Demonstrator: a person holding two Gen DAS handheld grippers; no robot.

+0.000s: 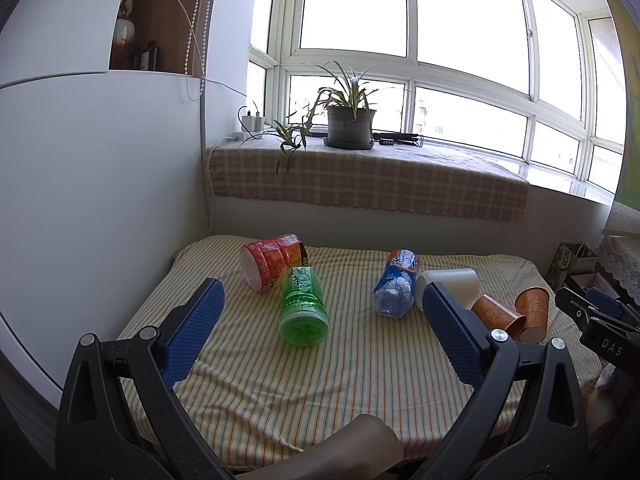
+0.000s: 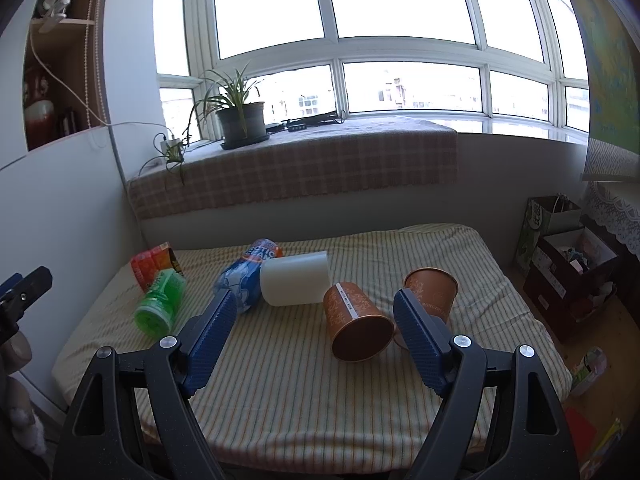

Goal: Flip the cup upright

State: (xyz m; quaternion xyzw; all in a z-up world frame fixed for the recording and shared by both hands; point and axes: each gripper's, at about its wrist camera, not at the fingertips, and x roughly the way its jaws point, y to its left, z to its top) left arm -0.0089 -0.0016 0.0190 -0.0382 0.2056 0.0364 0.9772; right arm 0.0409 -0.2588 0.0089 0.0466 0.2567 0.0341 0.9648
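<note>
From your left wrist camera, your left gripper hangs over the striped cloth with its ribbed blue pads spread wide and nothing between them. Ahead lie a green bottle and a red bottle, touching each other, both on their sides. Further right lies a blue bottle against a white cup, whose near end your right-hand pad covers. The two brown paper cups are half hidden here: the lying cup shows only part of its wall past the pad, and the standing cup sits just beyond it. Your right gripper is only a dark edge at the frame's right.

From your right wrist camera, your right gripper is likewise spread wide and empty. This view gives you the lying cup whole: a tapered brown cup with pale print, on its side, one round end facing you; whether that is mouth or base is hard to tell. The standing cup sits just beside it, its lower part behind your right pad. The white cup lies smooth and plain beside the blue bottle. The red bottle is mostly hidden behind the green bottle.
</note>
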